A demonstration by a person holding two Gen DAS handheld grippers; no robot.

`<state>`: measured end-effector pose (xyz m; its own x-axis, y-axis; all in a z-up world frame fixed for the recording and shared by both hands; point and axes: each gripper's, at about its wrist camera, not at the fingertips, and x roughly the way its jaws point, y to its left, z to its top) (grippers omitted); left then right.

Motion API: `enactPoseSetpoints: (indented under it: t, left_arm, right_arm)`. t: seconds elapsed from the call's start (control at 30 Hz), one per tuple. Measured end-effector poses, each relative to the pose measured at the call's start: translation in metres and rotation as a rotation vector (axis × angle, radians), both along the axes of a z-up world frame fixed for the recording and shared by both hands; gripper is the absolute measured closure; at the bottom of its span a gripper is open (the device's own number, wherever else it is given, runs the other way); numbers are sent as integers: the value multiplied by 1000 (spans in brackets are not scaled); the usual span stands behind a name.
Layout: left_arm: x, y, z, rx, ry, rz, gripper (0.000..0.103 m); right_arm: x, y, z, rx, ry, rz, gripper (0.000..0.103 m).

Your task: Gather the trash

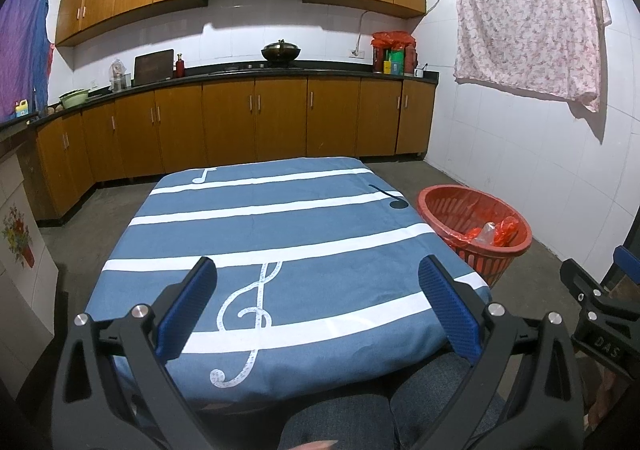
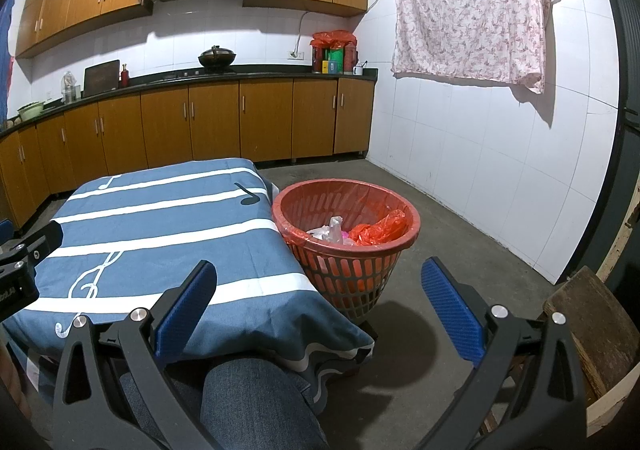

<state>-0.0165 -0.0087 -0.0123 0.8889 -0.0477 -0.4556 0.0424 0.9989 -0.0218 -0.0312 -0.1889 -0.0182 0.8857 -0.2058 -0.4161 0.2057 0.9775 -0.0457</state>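
Trash seems pretty much dealt with at this point, at least from where I'm sitting. Red basket (image 2: 346, 238) on the floor just beside the right edge of the tabletop (image 1: 280, 234) already has stuff in it: some crumpled clear plastic (image 2: 332, 230) and a red plastic bag (image 2: 380, 230) piled inside the liner. The striped music-note cloth over the tabletop looks bare, nothing left lying on it that I can spot. Both sets of fingers are spread wide and holding nothing: left gripper (image 1: 316, 306) hangs over the near edge of the tabletop, right gripper (image 2: 318, 306) sits out toward the basket, above my knee. My guess is we're done or nearly so, unless there's junk on the floor outside what I can see.
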Motion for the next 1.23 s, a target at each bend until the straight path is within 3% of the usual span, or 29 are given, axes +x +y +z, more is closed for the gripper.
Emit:
enactPoseSetpoints:
  t: [1.23]
  left_arm:
    - [0, -1, -4, 1, 20, 10, 4]
  right_arm:
    - [0, -2, 2, 0, 2, 1, 2]
